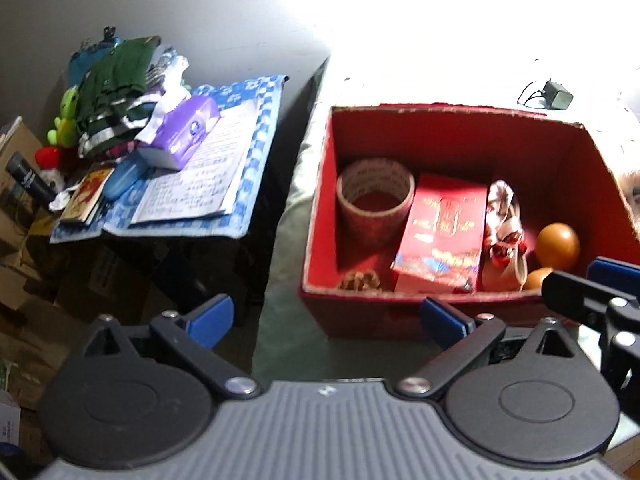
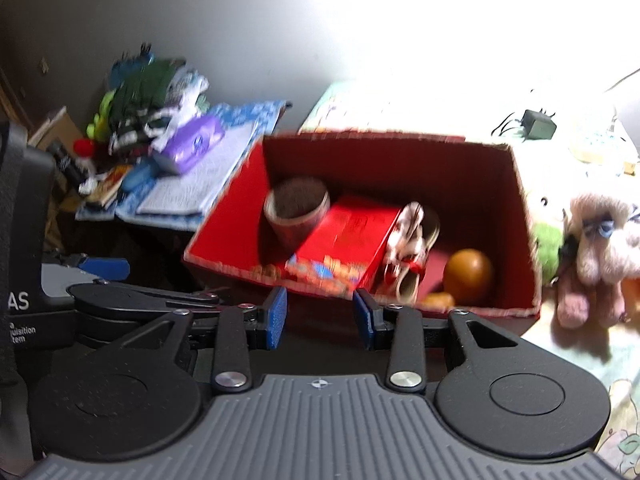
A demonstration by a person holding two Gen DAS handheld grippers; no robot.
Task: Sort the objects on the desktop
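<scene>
An open red cardboard box (image 1: pixel 320 216) (image 2: pixel 520 208) stands on the bed. It holds a roll of tape (image 1: pixel 376 200) (image 2: pixel 296 208), a red packet (image 1: pixel 440 236) (image 2: pixel 344 236), a white-and-red wrapped item (image 1: pixel 504 232) (image 2: pixel 408 240) and two orange balls (image 1: pixel 558 246) (image 2: pixel 468 274). My left gripper (image 1: pixel 328 320) hangs wide open before the box's near wall, with nothing between its fingers. My right gripper (image 2: pixel 320 318) is open too, half wide and empty, at the box's near edge. The two grippers are side by side.
A pink plush toy (image 2: pixel 600 248) and a green one (image 2: pixel 548 244) lie right of the box. A charger (image 1: pixel 556 96) (image 2: pixel 538 126) sits behind it. Left of the bed, a side table with a blue cloth (image 1: pixel 256 152) carries a notebook (image 1: pixel 192 188), a purple tissue pack (image 1: pixel 184 132) and piled clothes.
</scene>
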